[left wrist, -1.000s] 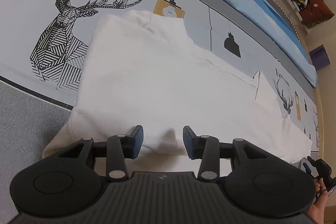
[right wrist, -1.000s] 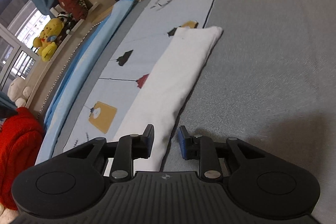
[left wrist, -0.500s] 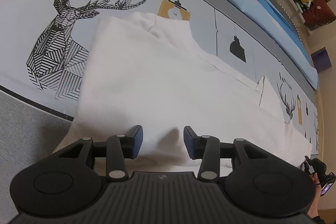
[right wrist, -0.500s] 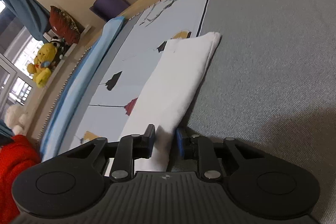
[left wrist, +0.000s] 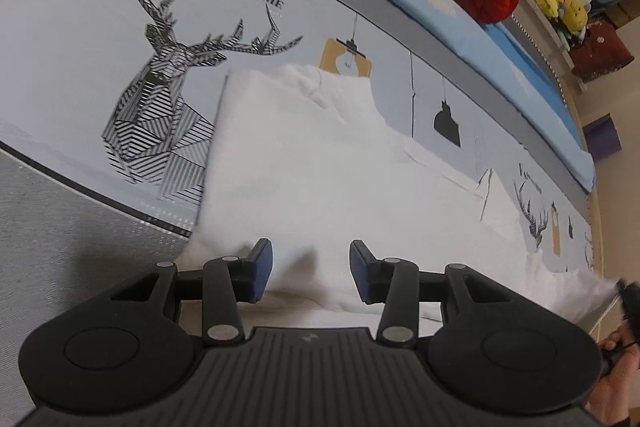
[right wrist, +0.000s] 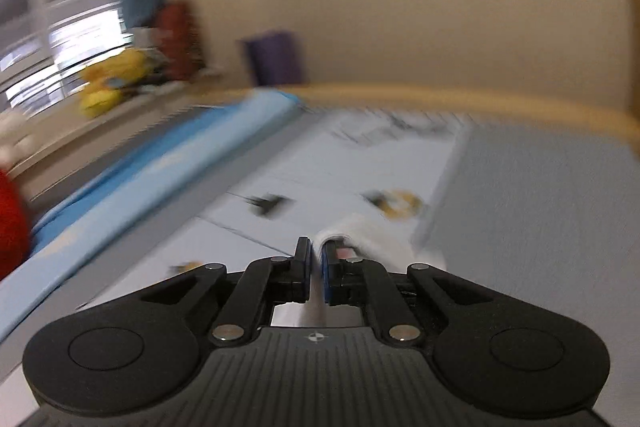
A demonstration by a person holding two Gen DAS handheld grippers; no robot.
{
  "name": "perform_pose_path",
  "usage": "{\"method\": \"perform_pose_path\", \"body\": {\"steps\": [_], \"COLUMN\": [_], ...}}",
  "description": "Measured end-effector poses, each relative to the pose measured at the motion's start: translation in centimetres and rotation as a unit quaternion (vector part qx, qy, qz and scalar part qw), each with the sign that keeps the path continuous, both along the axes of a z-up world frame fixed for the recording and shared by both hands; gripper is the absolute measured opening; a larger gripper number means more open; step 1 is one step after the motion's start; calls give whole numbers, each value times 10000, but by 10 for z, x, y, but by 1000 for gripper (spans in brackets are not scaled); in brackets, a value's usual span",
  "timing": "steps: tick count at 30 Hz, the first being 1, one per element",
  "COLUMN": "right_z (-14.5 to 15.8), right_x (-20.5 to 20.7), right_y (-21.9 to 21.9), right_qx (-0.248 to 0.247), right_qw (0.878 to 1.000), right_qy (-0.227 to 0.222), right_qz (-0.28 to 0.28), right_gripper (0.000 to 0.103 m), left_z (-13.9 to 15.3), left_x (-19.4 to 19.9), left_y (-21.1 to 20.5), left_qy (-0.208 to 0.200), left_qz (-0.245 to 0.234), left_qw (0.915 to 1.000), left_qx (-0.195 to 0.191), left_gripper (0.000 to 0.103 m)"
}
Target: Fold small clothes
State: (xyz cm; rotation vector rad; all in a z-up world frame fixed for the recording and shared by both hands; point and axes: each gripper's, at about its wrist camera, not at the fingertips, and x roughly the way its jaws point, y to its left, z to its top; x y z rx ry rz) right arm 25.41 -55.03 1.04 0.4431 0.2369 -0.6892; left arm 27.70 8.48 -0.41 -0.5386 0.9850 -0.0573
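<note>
Fabric sits pinched in the right gripper (right wrist: 316,267): its jaws have just been closing and now stand almost together, with a thin white fold of the garment (right wrist: 362,227) caught between the blue pads (right wrist: 329,273). From that nip the cloth rises a little over the pad tips and trails away ahead and to the right of the jaws, toward the seam where the pale printed bedspread (right wrist: 280,187) meets the grey mat (right wrist: 540,195). The right wrist view is heavily smeared, so the cloth's outline past the fingertips cannot be made out clearly.

In the left wrist view the left gripper (left wrist: 311,273) stands about half open, its two blue pads (left wrist: 260,273) well apart. A soft hump of the white garment (left wrist: 320,163) fills the gap between them; whether the pads actually press on it cannot be told, as both pad faces show clear blue with cloth only near their lower edges. Most of the garment spreads ahead of these jaws as a broad folded panel, its collar end farthest away, and a long strip runs off to the right. Ahead and to the left of the jaws lies the deer print (left wrist: 168,99) on the bedspread. At the far right edge a hand (left wrist: 616,367) is partly visible, with the dark shape of the other gripper just above it at the garment's right end.
</note>
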Motion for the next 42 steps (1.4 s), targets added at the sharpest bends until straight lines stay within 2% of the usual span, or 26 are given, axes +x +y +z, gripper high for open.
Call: {"method": "perform_pose_path", "body": {"steps": [2,4,7,10,11,12,13,14,15,16,17,19,22,26,29,31,34,35,37,39,41,42], "right_z": [27,50,72,76,71,62,53,42,34,26,19,7,-9,-14,-22,-35,-60,-67,-70,-63,-57,-55], "right_x": [2,2,-3,-18,-22,-25,-30,-37,-42,-46,-48,-44,-28,-14,-5,8,21,21,20,19,17,15], "right_y": [44,98,185,261,282,303,318,332,339,342,340,329,304,285,270,252,215,203,192,192,194,194], "right_qx": [-512,-970,-1215,-1106,-784,-472,-360,-359,-374,-311,-117,387,1005,1439,1506,1744,2607,2967,3392,3266,3074,3076], "right_qw": [9973,9872,9580,9046,8826,8495,8270,8143,8106,8088,8122,8280,8606,8716,8809,8889,8881,8836,8754,8809,8881,8890], "right_qy": [-57,-152,-250,-118,81,436,722,1049,1272,1448,1502,1477,1638,1622,1698,1873,2142,2071,1927,1916,1938,1919], "right_qz": [525,1255,2586,4116,4635,5237,5563,5697,5704,5691,5636,5395,4715,4396,4153,3799,3122,2970,2855,2839,2814,2796], "right_gripper": [5,5,5,8,9,7,8,9,14,15,16,18,19,20,23,27,26,26,26,27,27,27], "left_z": [3,5,9,11,11,11,11,11,11,11,11,10,6,-2,-9,-15,-22,-24,-26,-24,-19,-17], "left_x": [-3,-7,-13,-15,-15,-15,-14,-14,-14,-14,-14,-12,-9,0,7,12,17,19,20,21,19,18], "left_y": [3,7,13,19,23,25,27,29,30,31,31,32,39,53,56,54,48,47,45,41,35,33], "left_qy": [-28,-51,-102,-125,-119,-114,-108,-108,-109,-114,-120,-113,-101,-102,-9,83,175,191,196,157,68,11], "left_qz": [35,62,71,125,160,194,237,263,282,287,290,329,518,907,1024,1009,1011,1011,1017,974,868,807], "left_qw": [10000,9999,9998,9997,9996,9995,9994,9994,9993,9993,9994,9994,9986,9957,9942,9941,9945,9946,9946,9951,9956,9958], "left_qx": [-43,-68,-139,-172,-189,-201,-211,-215,-213,-199,-164,-84,-15,-179,-342,-389,-208,-156,-88,95,339,436], "left_gripper": [47,47,47,47,47,47,47,47,47,47,47,47,46,34,33,33,34,34,34,28,11,8]}}
